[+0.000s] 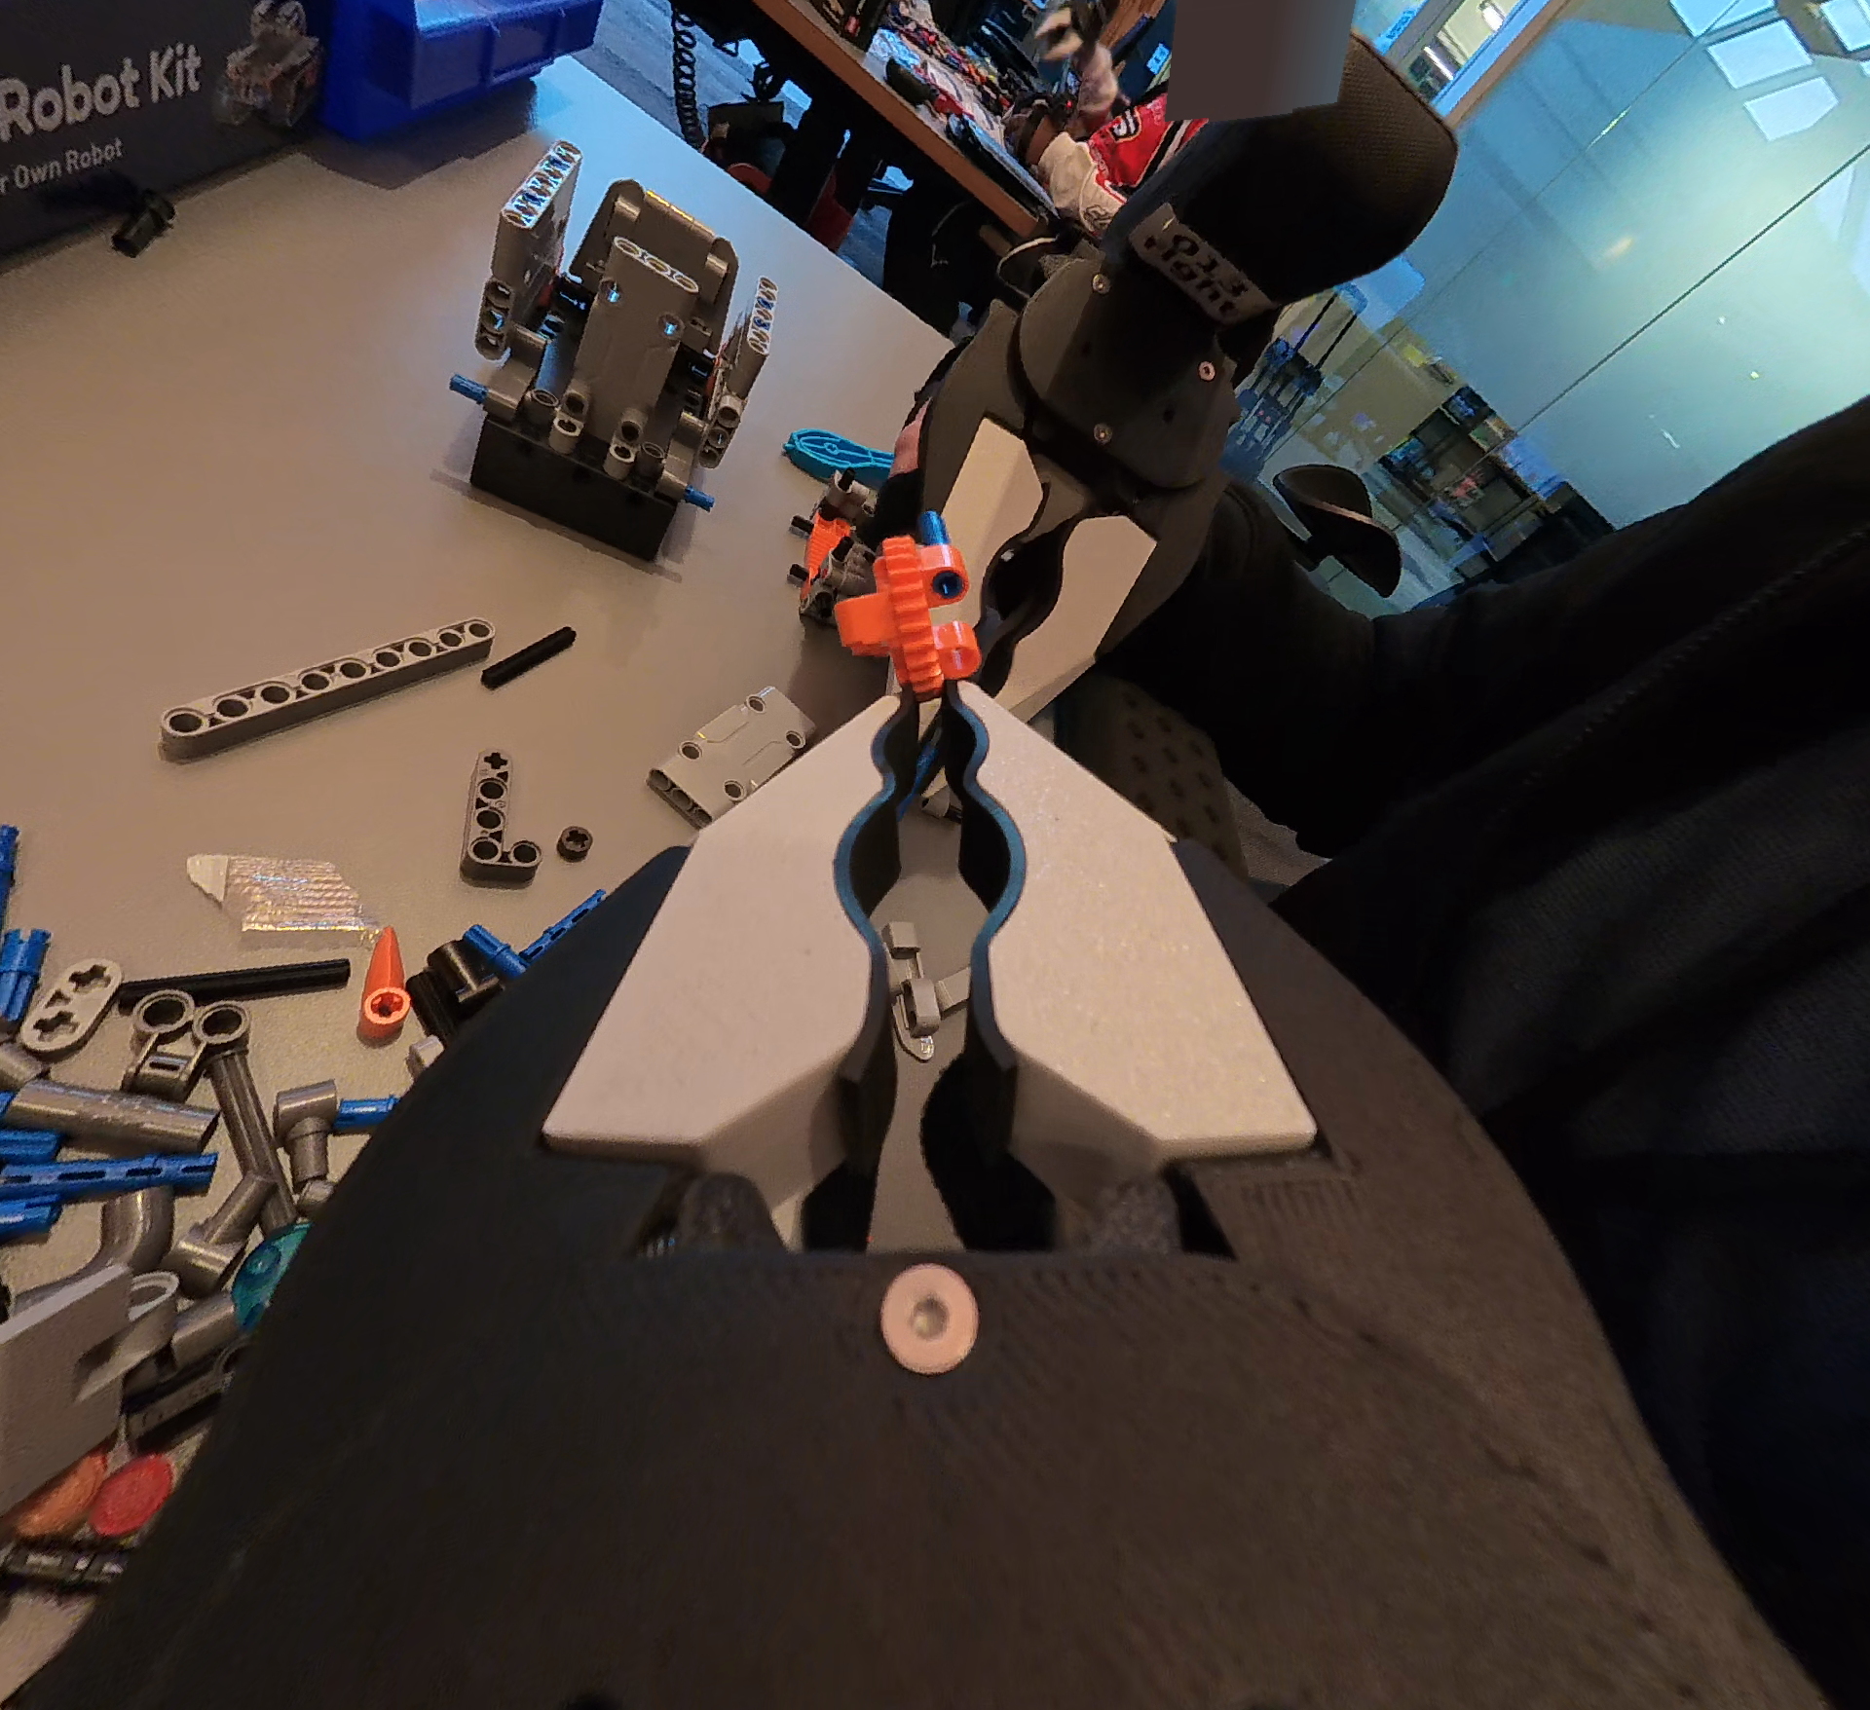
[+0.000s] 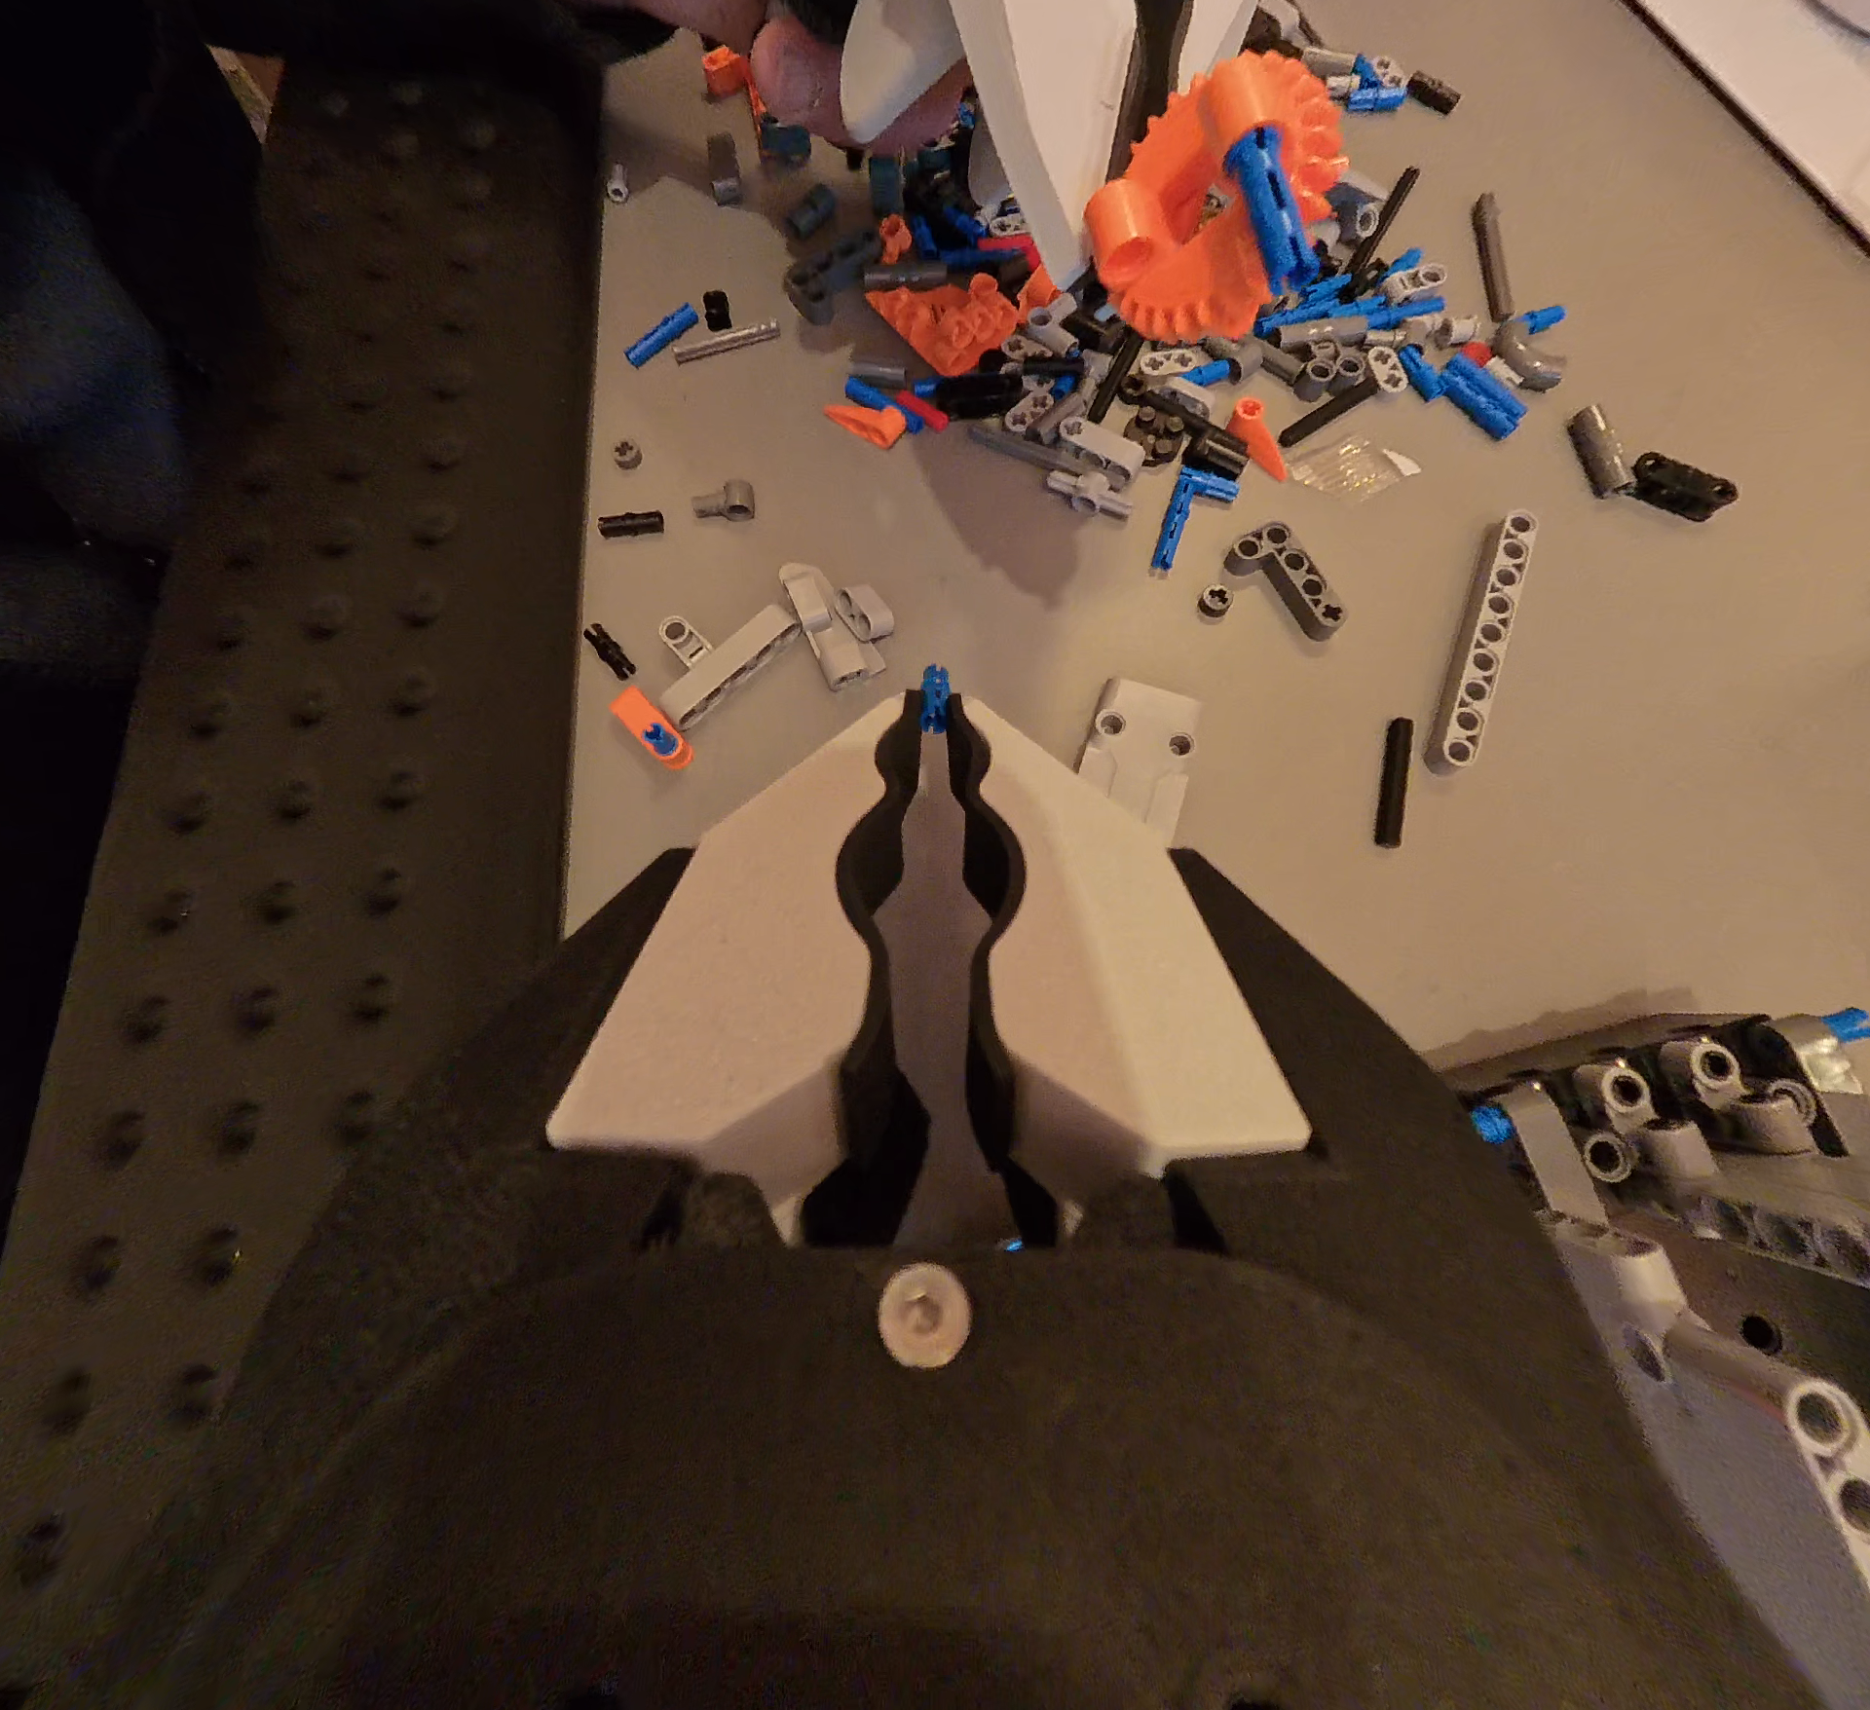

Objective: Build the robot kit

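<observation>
Orange gear piece [image 1: 908, 614] with a blue pin through it, pinched at the tips of the left gripper [image 1: 926, 700] above the grey table [image 1: 304, 468] | right gripper [image 2: 936, 715] clamps a small blue pin [image 2: 935, 696], tips together | loose-parts pile [image 2: 1164, 387] beneath, grey built assembly [image 1: 607, 346] well apart.

2 close wrist views, shared table [image 1: 304, 468]

grey tabletop [image 1: 304, 488] under both grippers, wooden-edged workbench [image 1: 911, 83] ahead, glass partition wall [image 1: 1670, 194] ahead-right, cool daylight, black perforated chair [image 2: 304, 650] left
</observation>
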A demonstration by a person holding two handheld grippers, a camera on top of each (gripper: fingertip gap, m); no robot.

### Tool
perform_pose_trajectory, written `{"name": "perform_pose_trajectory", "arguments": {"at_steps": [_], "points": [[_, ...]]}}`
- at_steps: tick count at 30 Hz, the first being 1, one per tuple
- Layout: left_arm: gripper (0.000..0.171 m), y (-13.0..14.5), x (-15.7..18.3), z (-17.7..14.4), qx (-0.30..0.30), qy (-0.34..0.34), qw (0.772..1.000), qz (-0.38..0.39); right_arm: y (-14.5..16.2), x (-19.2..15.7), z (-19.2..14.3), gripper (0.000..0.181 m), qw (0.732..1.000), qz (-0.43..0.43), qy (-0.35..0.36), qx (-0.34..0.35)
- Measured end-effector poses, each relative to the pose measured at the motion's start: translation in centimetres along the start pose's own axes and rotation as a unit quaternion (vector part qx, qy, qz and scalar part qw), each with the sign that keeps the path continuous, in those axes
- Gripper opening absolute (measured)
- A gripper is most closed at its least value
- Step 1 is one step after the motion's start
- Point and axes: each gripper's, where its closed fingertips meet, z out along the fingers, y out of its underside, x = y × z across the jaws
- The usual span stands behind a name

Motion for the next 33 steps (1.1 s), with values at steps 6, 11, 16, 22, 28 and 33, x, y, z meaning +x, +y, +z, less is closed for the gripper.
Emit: {"name": "perform_pose_trajectory", "arguments": {"at_steps": [6, 11, 16, 22, 28, 33], "points": [[0.002, 0.1, 0.0, 0.1, 0.001, 0.001, 1.000, -0.005, 1.1, 0.0, 0.7, 0.003, 0.999, -0.002, 0.000, -0.032], [0.002, 0.0, 0.1, 0.1, 0.003, 0.002, 1.000, -0.006, 1.8, 0.1, 1.0, 0.003, 0.999, 0.001, 0.001, -0.051], [0.001, -0.1, 0.1, 0.0, 0.005, -0.001, 1.000, -0.009, 2.6, 0.3, 1.4, 0.003, 0.997, -0.002, 0.007, -0.075], [0.002, -0.1, -0.2, 0.0, 0.005, -0.006, 1.000, -0.012, 2.7, 0.3, 1.4, 0.002, 0.997, -0.003, 0.008, -0.076], [0.002, 0.2, -0.6, 0.1, 0.000, -0.011, 1.000, -0.013, 2.8, 0.3, 1.4, 0.003, 0.997, 0.000, 0.008, -0.078], [0.002, 0.4, -0.8, 0.2, -0.004, -0.013, 1.000, -0.016, 2.6, 0.3, 1.3, 0.008, 0.997, 0.013, 0.003, -0.072]]}}
